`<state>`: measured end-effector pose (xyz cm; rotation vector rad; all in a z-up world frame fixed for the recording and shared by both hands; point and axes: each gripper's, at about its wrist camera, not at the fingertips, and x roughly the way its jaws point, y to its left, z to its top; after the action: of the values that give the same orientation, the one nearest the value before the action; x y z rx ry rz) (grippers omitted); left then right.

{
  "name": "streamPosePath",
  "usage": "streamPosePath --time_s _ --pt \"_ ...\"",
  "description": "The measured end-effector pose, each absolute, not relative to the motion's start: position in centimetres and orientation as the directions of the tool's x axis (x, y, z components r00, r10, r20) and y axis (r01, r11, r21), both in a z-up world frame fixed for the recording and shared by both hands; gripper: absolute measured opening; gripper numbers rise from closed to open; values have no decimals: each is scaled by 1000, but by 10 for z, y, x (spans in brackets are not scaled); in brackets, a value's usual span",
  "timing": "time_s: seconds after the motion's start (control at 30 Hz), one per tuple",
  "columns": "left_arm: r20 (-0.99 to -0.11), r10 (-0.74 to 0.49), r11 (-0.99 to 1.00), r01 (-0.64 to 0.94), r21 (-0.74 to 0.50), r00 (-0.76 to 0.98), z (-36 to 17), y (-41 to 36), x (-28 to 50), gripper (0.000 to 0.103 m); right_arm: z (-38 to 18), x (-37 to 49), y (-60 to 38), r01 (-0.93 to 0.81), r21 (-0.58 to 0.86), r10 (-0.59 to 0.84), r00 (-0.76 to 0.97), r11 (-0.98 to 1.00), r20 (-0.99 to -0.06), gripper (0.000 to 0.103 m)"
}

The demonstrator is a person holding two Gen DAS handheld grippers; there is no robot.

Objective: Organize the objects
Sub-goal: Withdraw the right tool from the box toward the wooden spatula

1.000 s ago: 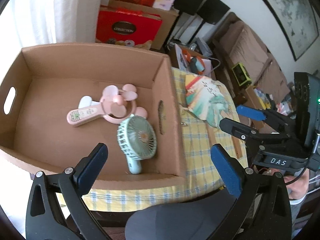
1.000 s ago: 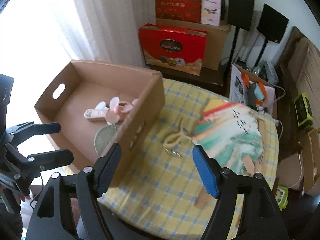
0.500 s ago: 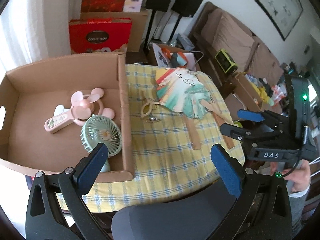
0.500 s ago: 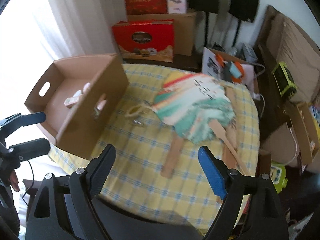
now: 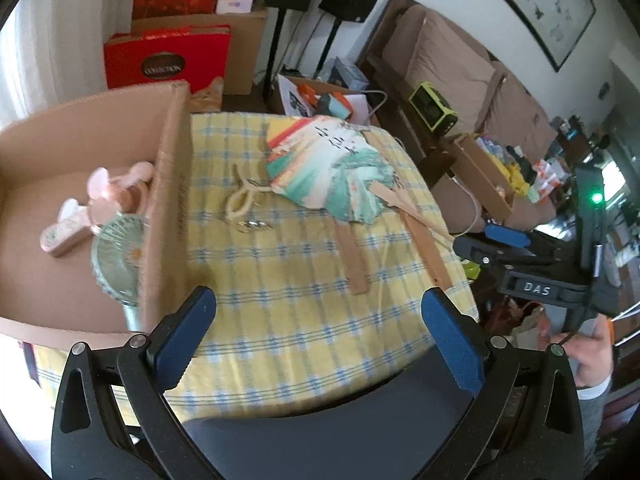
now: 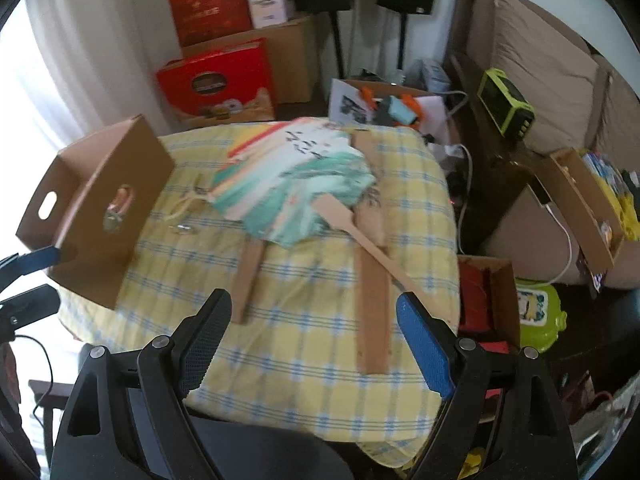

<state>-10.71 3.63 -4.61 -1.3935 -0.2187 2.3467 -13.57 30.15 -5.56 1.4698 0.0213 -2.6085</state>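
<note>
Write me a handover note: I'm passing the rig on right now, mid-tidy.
Left gripper: open, empty, above the near table edge.
Right gripper: open, empty, facing the paddle fans.
Box, table's left side: holds the pink fan and green fan.
Still on the cloth: paddle fans in an overlapping pile, cream clip, small metal piece.
Left to do, presumably: box those.

The red gift box (image 5: 167, 56) reads "COLLECTION"; the right tool (image 5: 492, 245) reads "DAS".
</note>
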Motion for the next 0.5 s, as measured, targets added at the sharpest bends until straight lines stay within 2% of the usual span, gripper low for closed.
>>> streamPosePath --time_s 0.5 --pt "-840 419 -903 -252 -347 -345 -97 79 -117 103 -90 -150 346 40 32 -48 -510 -999 -859 82"
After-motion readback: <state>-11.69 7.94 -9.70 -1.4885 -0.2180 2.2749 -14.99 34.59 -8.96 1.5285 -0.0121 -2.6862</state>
